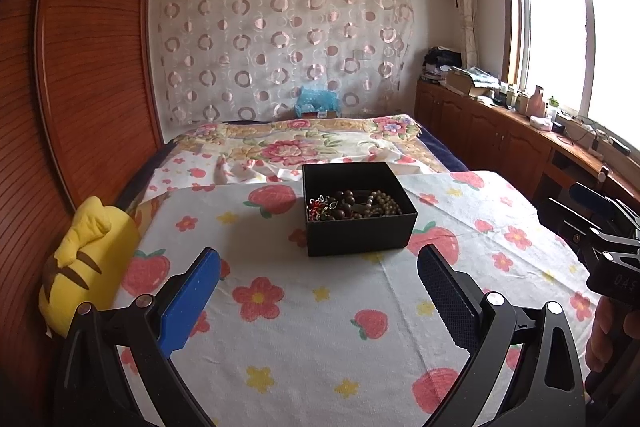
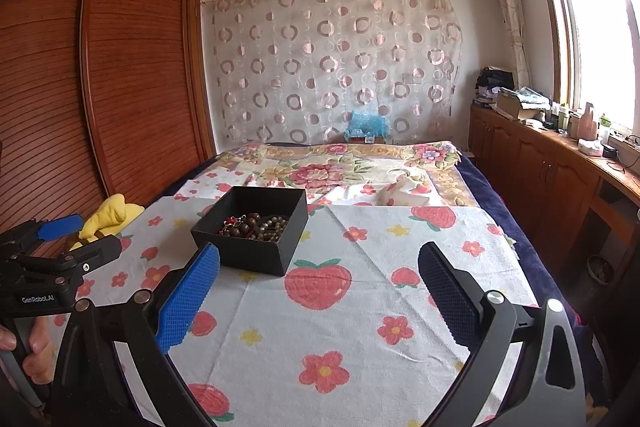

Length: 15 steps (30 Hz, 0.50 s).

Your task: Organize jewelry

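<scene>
The left gripper (image 1: 318, 269) and the right gripper (image 2: 319, 267) both hover above the bed with jaws spread wide and nothing between them, each short of the black jewelry box (image 1: 358, 209). That open box sits on the strawberry-and-flower sheet (image 1: 320, 327), its long axis running across the bed in the left wrist view and turned corner-on in the right wrist view, holding dark bead bracelets (image 1: 374, 203) and a red-and-silver tangle (image 1: 320, 206). A yellow plush toy (image 1: 84, 263) lies left of the box against the louvered wooden wardrobe (image 1: 88, 59), with wooden cabinets (image 2: 532, 155) under the window to the box's right.
</scene>
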Motion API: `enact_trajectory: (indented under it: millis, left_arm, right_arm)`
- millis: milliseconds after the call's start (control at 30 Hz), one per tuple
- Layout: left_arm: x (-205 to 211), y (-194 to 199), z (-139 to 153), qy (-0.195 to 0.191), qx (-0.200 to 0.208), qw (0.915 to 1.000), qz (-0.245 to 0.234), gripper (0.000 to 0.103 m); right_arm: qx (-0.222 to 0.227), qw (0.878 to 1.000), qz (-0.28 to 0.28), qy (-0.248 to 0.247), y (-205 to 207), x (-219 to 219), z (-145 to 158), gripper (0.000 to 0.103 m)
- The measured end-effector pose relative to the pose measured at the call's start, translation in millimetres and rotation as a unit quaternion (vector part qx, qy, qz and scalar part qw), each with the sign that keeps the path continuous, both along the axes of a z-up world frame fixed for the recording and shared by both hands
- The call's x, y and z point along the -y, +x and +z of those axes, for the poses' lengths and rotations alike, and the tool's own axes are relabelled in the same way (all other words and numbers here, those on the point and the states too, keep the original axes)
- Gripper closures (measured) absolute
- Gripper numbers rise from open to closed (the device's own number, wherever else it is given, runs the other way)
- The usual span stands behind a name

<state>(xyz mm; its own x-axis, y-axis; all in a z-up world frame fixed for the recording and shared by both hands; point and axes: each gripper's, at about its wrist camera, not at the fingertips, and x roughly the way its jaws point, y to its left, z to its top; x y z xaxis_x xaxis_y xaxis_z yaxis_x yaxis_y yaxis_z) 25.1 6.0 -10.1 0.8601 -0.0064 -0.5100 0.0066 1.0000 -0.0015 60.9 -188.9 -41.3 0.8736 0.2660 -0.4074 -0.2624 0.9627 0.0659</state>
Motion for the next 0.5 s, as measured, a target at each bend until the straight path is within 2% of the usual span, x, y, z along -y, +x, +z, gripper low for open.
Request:
enact_trajectory:
  millis: [500]
  left_arm:
    - [-0.3, -0.1, -0.3, 0.0, 0.0, 1.0, -0.001, 0.008]
  right_arm:
    - [0.0, 1.0, 0.0, 0.001, -0.3, -0.3, 0.7, 0.003]
